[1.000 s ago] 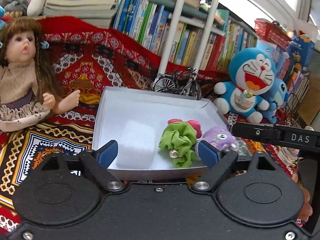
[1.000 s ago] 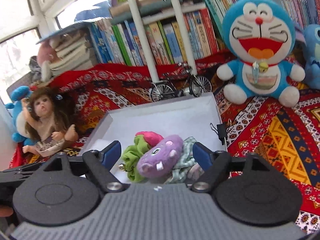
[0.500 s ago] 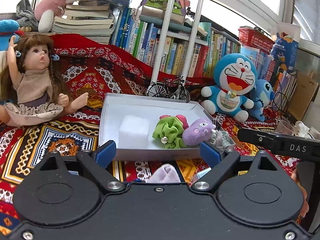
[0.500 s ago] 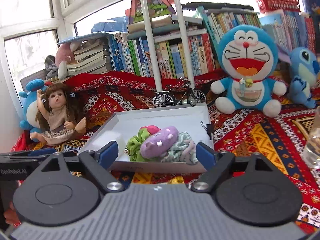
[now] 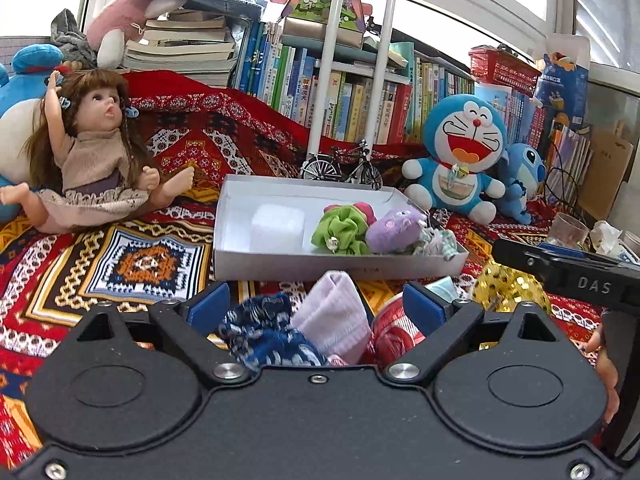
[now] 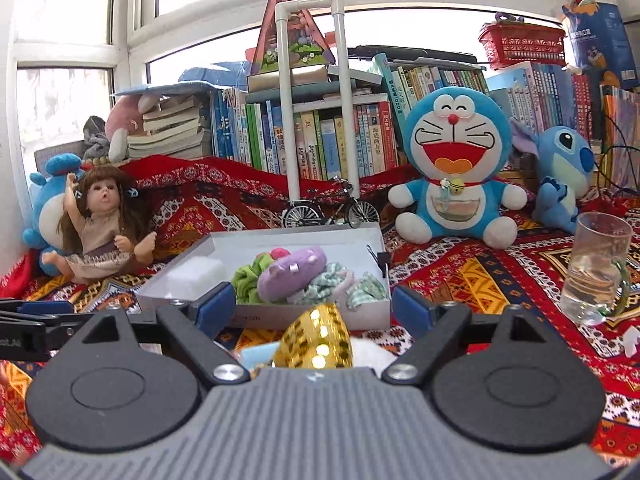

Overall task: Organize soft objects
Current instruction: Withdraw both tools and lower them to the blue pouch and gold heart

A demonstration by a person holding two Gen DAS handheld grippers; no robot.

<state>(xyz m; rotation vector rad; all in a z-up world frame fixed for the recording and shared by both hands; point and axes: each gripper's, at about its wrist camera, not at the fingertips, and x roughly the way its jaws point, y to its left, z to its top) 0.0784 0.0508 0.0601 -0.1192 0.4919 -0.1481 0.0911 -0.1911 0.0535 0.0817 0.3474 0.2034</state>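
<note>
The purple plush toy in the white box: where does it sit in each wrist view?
Left wrist: the purple plush toy lies right of centre, in the white box's right half, beside the green scrunchie.
Right wrist: the toy lies at centre, just above the open right gripper.
Shared landmark: the model bicycle behind the box.

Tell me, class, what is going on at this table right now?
A person holds two grippers, both open and empty. The white box already holds a green scrunchie, a purple plush and a white block. The left gripper faces a blue cloth and a pink one; the right gripper faces a gold scrunchie.
</note>
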